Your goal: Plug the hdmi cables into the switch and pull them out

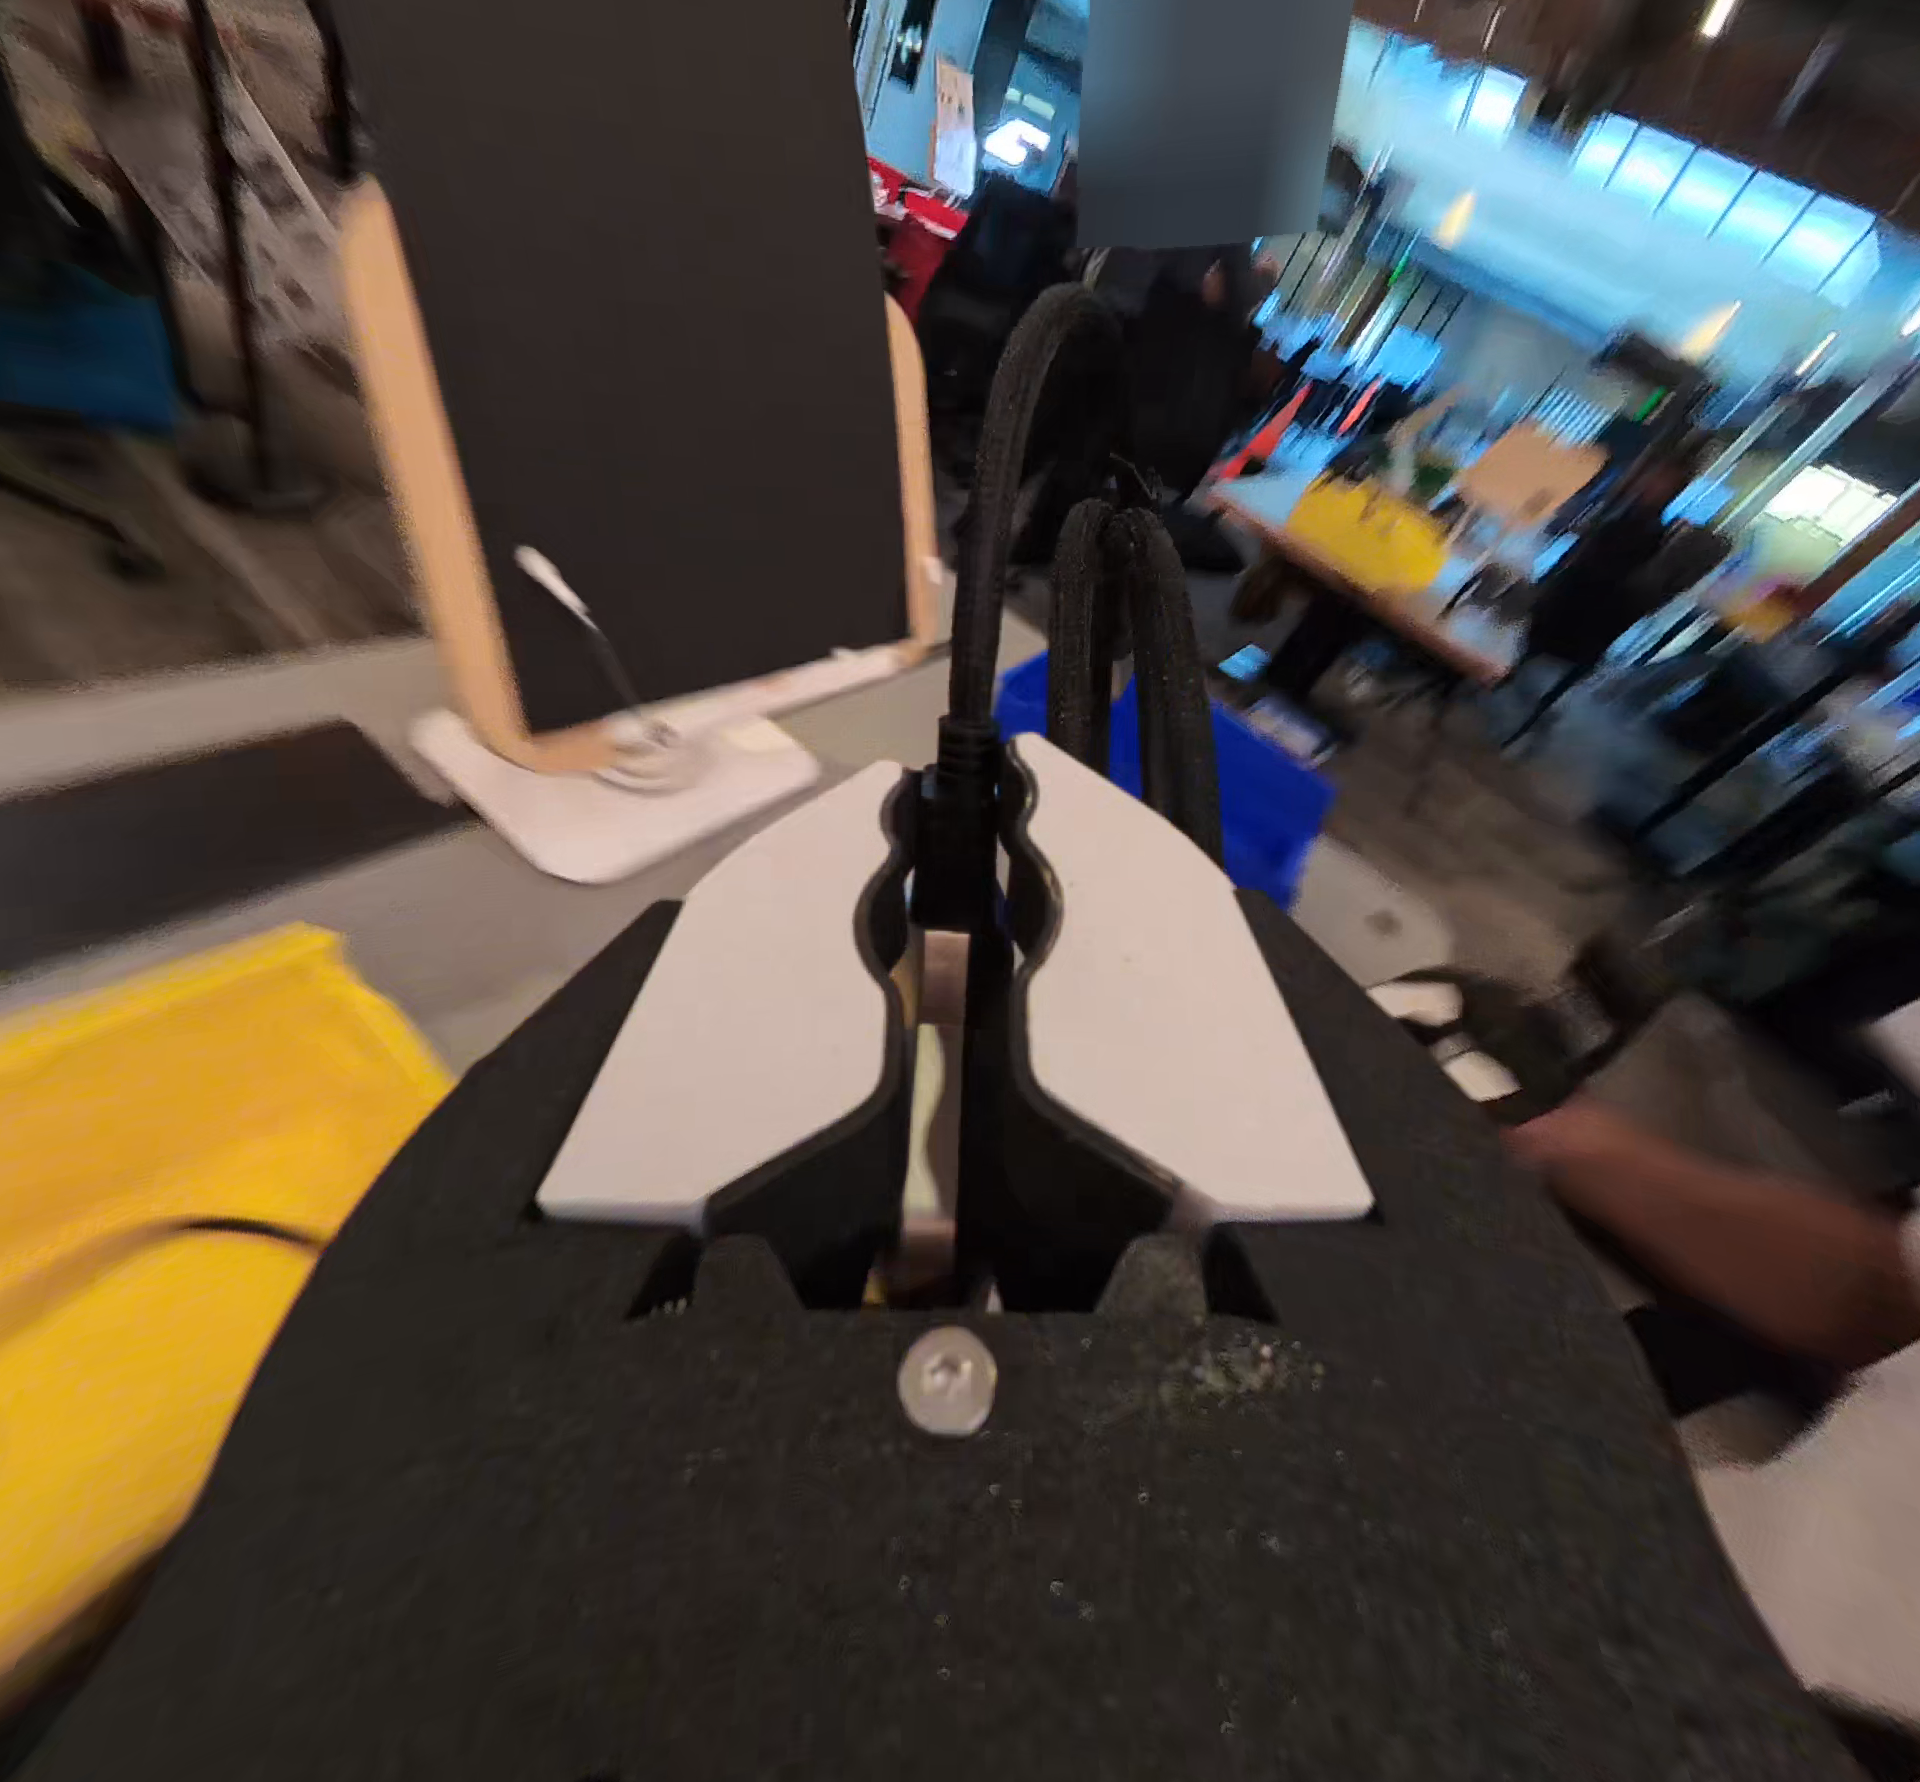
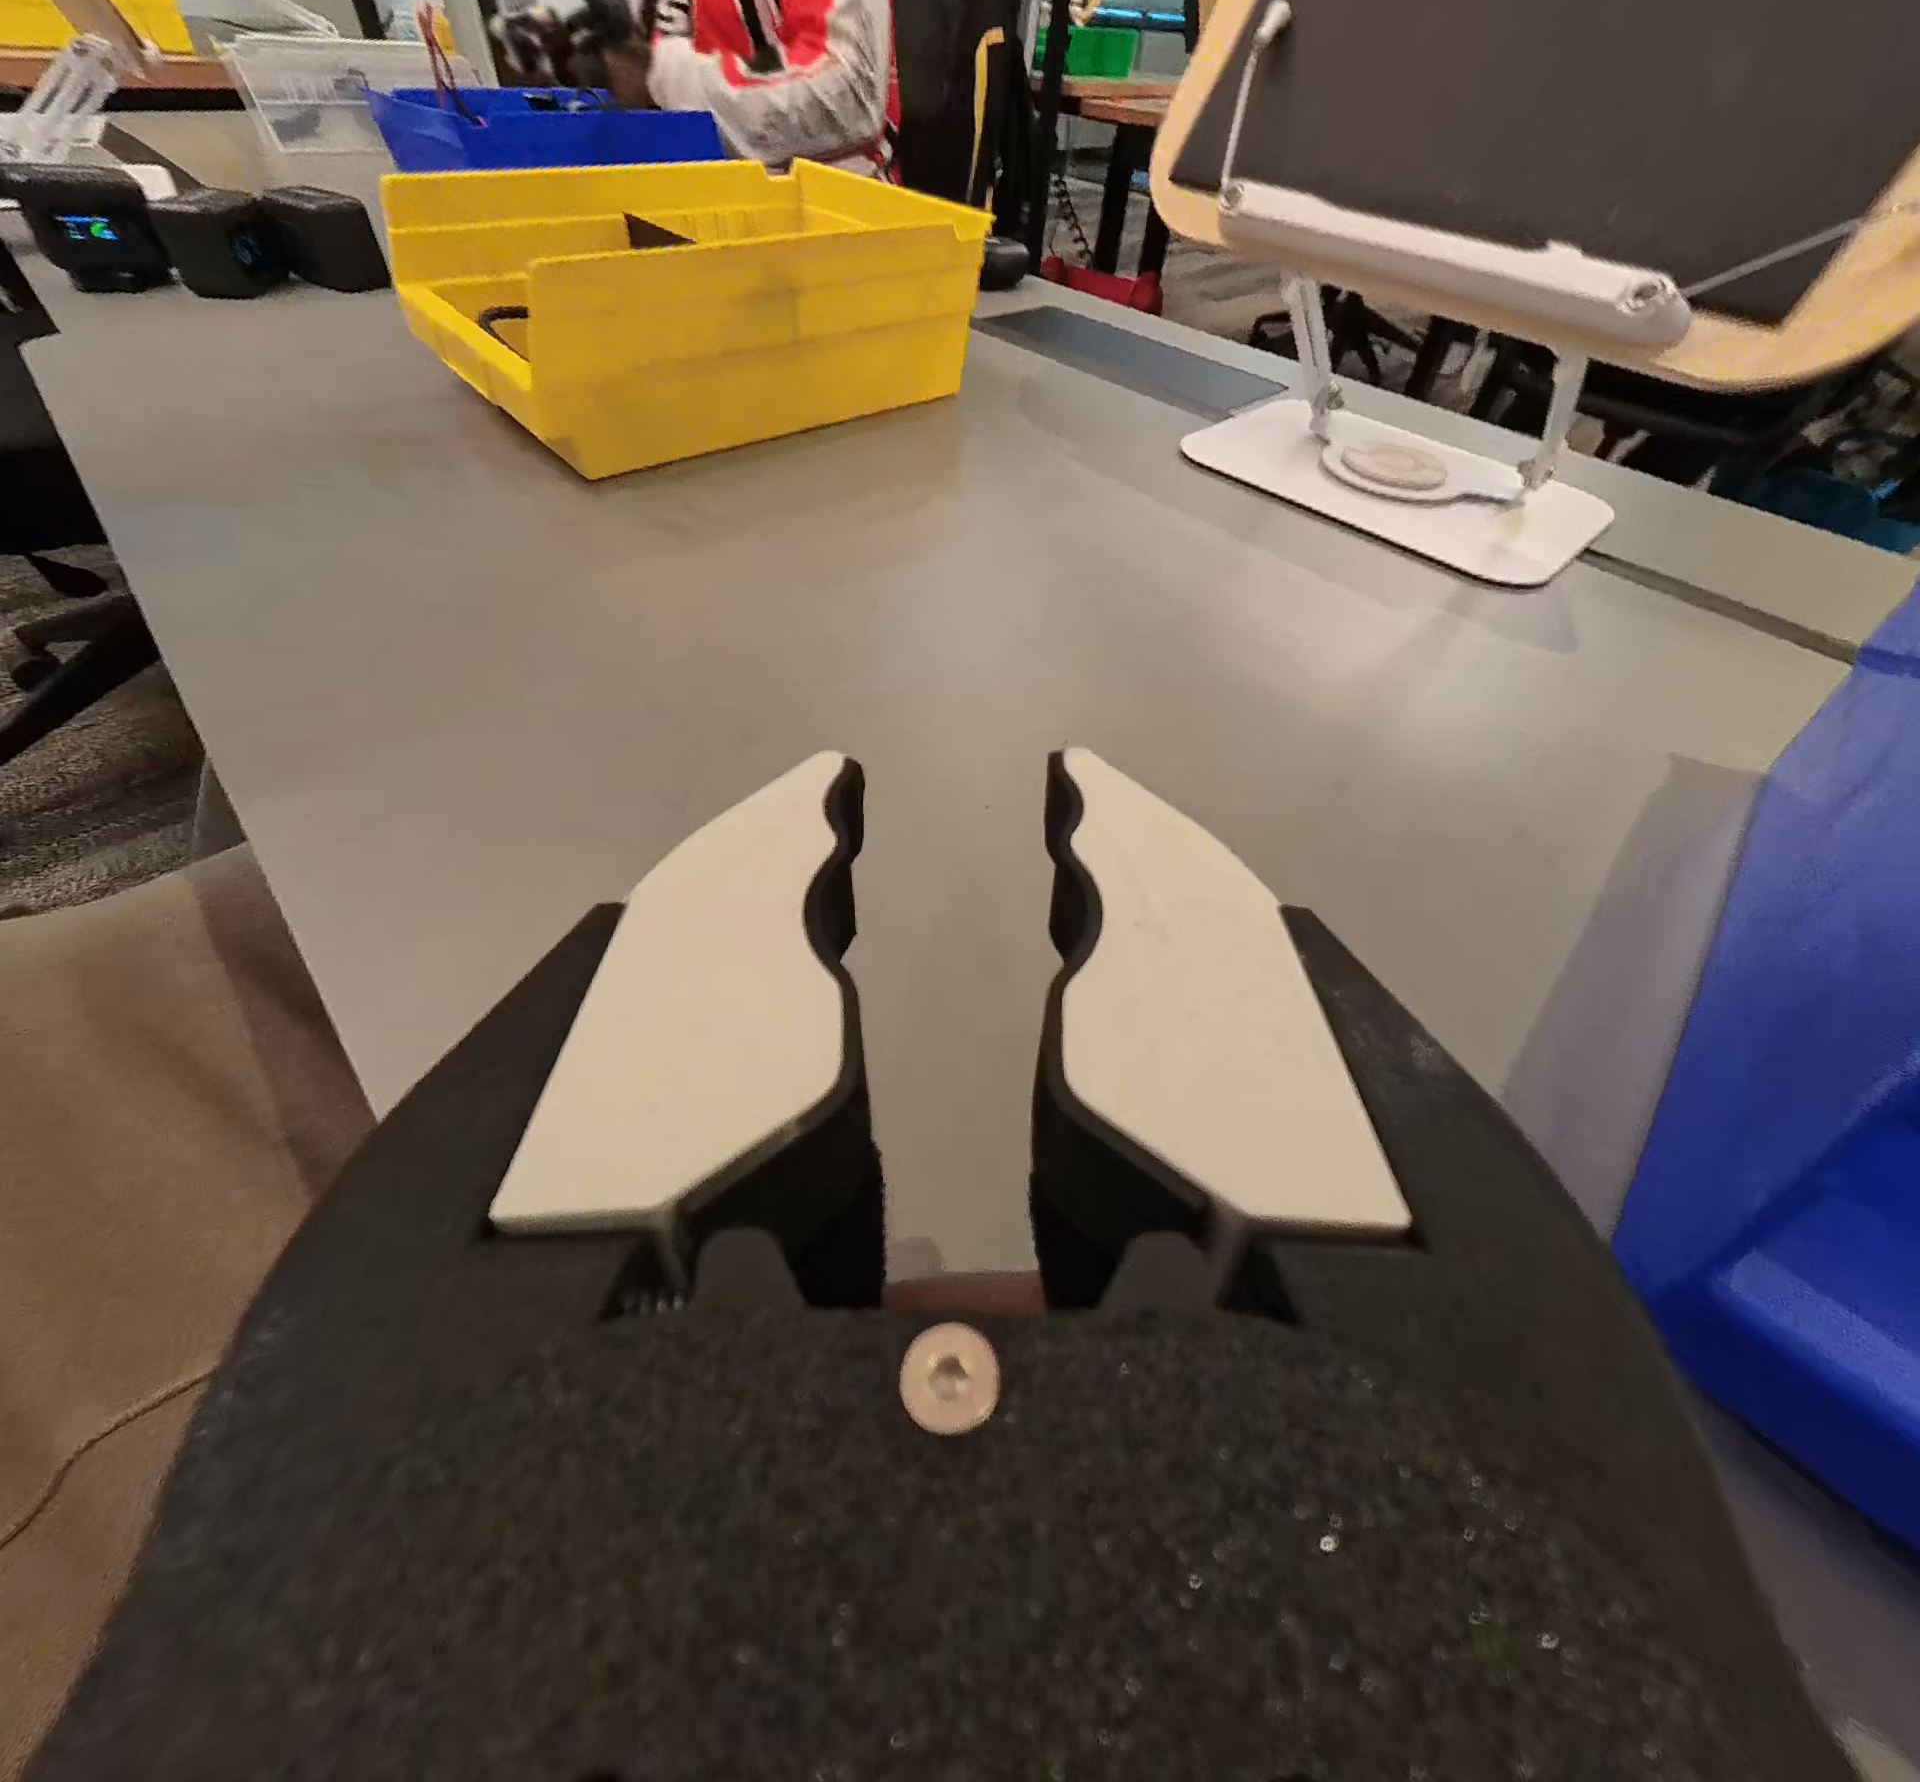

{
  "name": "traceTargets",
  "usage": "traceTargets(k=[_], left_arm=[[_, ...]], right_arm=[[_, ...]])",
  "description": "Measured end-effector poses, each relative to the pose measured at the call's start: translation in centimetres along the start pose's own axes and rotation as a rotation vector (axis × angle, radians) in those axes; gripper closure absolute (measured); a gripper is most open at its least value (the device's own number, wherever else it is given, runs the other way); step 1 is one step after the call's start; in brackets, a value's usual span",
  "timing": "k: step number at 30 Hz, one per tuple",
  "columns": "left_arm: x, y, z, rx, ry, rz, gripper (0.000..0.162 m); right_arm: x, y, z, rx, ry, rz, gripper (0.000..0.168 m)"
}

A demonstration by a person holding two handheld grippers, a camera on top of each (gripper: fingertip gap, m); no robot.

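Two grippers are in use. The left gripper [image 1: 956,797], a black tool with white finger plates, is clamped on the black moulded plug of a black braided HDMI cable [image 1: 992,485]; the plug sits upright between the scalloped pads, and the cord arches away above it in loops. The right gripper [image 2: 954,776] holds nothing, its fingers apart over the bare grey tabletop [image 2: 623,641]. A yellow plastic bin with dividers [image 2: 686,309] stands beyond the right gripper on that tabletop; a dark panel on a white stand [image 2: 1403,496] stands right of the bin, and a blue plastic bin [image 2: 1787,1109] lies at the near right edge. The switch is not visible in either view, so its port position cannot be told. Risk, as a judgement: the left view is motion-blurred, which suggests fast travel; the looped cord may snag on the blue bin or twist the plug in the pads, leaving it misaligned for insertion.
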State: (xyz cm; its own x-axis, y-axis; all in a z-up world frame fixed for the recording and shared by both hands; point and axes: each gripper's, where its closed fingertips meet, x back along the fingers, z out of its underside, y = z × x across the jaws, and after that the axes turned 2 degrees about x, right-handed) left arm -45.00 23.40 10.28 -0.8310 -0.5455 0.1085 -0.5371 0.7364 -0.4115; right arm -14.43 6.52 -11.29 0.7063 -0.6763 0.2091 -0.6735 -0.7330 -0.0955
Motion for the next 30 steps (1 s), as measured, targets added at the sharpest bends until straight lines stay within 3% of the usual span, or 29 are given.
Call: traceTargets(k=[5,10,12,15,19,26,30], left_arm=[[-6.6,-4.5,10.6,0.586,-0.007,0.228,0.148],[-12.1,-8.2,19.5,0.909,0.099,0.347,0.148],[-13.5,-9.1,22.0,0.997,0.148,0.358,0.148],[-14.6,-10.5,24.0,1.04,0.209,0.377,0.148],[-14.7,-11.8,25.4,1.031,0.326,0.384,0.148],[-15.5,-13.1,26.4,1.039,0.489,0.441,0.148],[-15.3,-14.3,26.4,1.05,0.578,0.542,0.148]], right_arm=[[-1.7,2.1,-1.9,0.216,-0.027,-0.1,0.134],[-4.4,4.0,-2.9,0.672,-0.077,-0.098,0.133],[-5.3,4.0,-3.0,0.878,-0.13,0.008,0.13],[-5.8,4.5,-3.1,1.099,-0.202,0.134,0.133],[-6.5,4.4,-2.0,1.291,-0.174,0.169,0.129],[-7.1,6.0,-3.0,1.503,-0.291,0.055,0.144],[-6.6,6.9,-4.3,1.493,-0.336,-0.028,0.148]])
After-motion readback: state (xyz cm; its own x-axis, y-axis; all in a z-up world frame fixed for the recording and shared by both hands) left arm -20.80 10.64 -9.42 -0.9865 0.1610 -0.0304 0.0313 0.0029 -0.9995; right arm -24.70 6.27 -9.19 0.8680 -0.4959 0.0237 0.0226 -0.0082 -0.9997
